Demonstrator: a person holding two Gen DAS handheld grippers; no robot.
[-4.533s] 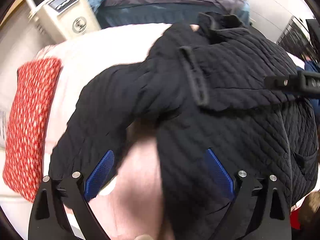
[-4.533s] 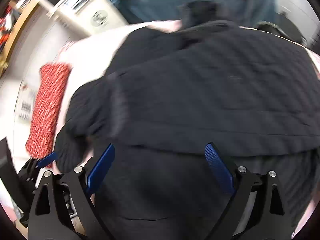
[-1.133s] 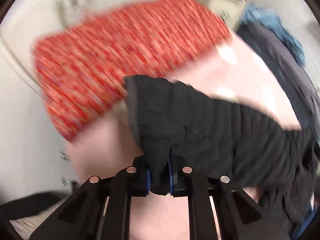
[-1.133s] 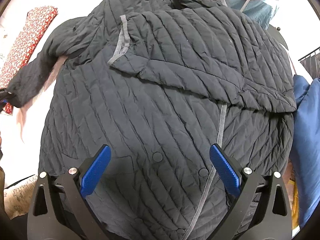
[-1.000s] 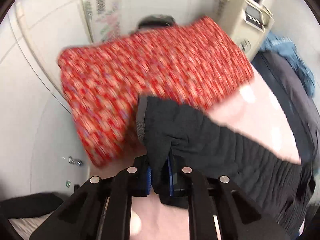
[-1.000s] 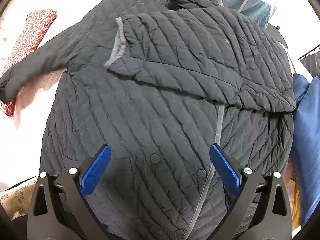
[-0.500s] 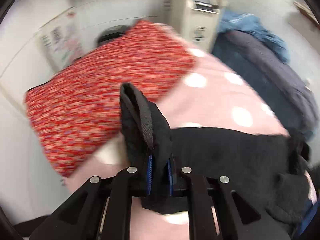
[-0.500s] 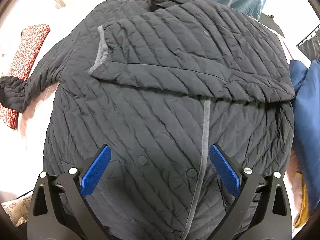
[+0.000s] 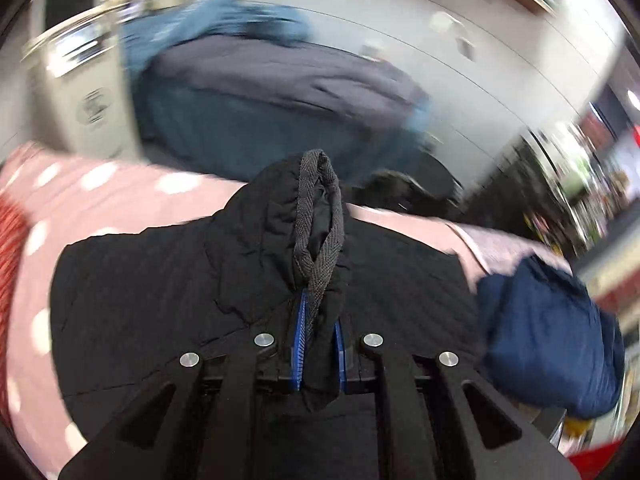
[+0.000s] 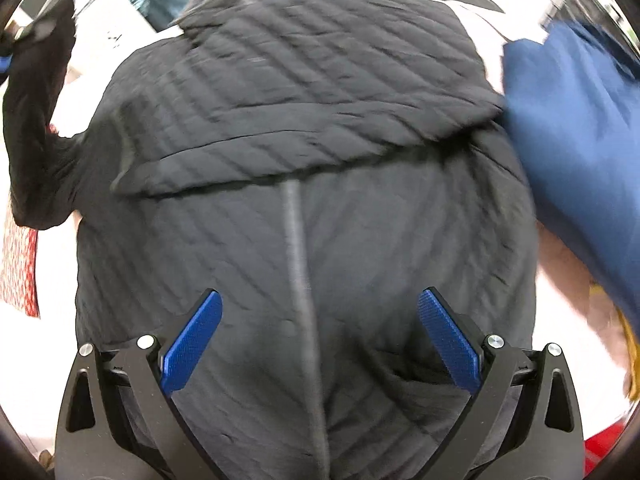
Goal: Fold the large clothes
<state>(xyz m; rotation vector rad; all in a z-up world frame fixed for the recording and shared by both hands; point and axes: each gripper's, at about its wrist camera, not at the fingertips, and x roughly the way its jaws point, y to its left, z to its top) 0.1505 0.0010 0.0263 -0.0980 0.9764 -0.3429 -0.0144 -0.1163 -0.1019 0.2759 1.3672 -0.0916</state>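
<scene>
A black quilted jacket (image 10: 304, 128) lies spread front-up on a pink dotted bedsheet (image 9: 100, 204), one sleeve folded across its chest. My left gripper (image 9: 319, 344) is shut on the other sleeve's cuff (image 9: 318, 240), which stands up between the blue pads with its ribbed edge looped above them. In the right wrist view that lifted sleeve (image 10: 38, 128) hangs at the far left. My right gripper (image 10: 320, 344) hovers open over the jacket's lower front, astride the grey placket (image 10: 298, 264), with nothing between its fingers.
A navy blue garment (image 10: 576, 152) lies at the jacket's right side. A red patterned cloth (image 10: 18, 268) sits at the left. Behind the bed are a dark blue heap of bedding (image 9: 272, 92) and a white appliance (image 9: 84, 84). The view is motion-blurred.
My left gripper has swung the held cuff from over the red cloth back across toward the jacket's body, rolling as it went. The right gripper has shifted lower over the jacket's front, still open.
</scene>
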